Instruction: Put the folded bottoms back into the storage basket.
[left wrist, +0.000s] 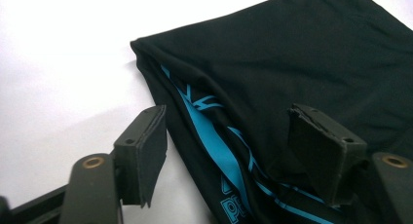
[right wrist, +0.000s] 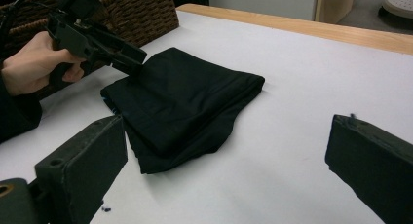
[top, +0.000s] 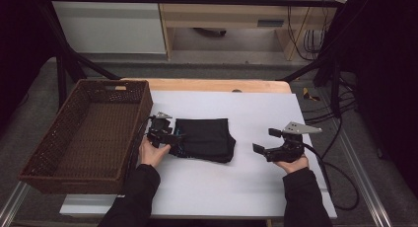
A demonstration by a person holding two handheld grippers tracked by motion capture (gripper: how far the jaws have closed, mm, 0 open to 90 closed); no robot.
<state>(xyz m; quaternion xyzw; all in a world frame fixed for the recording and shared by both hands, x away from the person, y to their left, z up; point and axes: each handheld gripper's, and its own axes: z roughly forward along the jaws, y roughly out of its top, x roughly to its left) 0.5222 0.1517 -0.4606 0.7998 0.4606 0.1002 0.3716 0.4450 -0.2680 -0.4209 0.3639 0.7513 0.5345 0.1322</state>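
Now | left gripper fingers apart, straddling garment edge

The person is wearing black long sleeves reaching the wrists. Each hand is gripping a black tool: the left gripper is showing brass-ringed screw holes and worn pads, and the right gripper is carrying a grey three-cornered plate and trailing a black cable.

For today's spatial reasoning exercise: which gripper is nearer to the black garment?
Left. The left gripper is at the garment's left edge, jaws open around its fold. The right gripper sits apart, off its right side.
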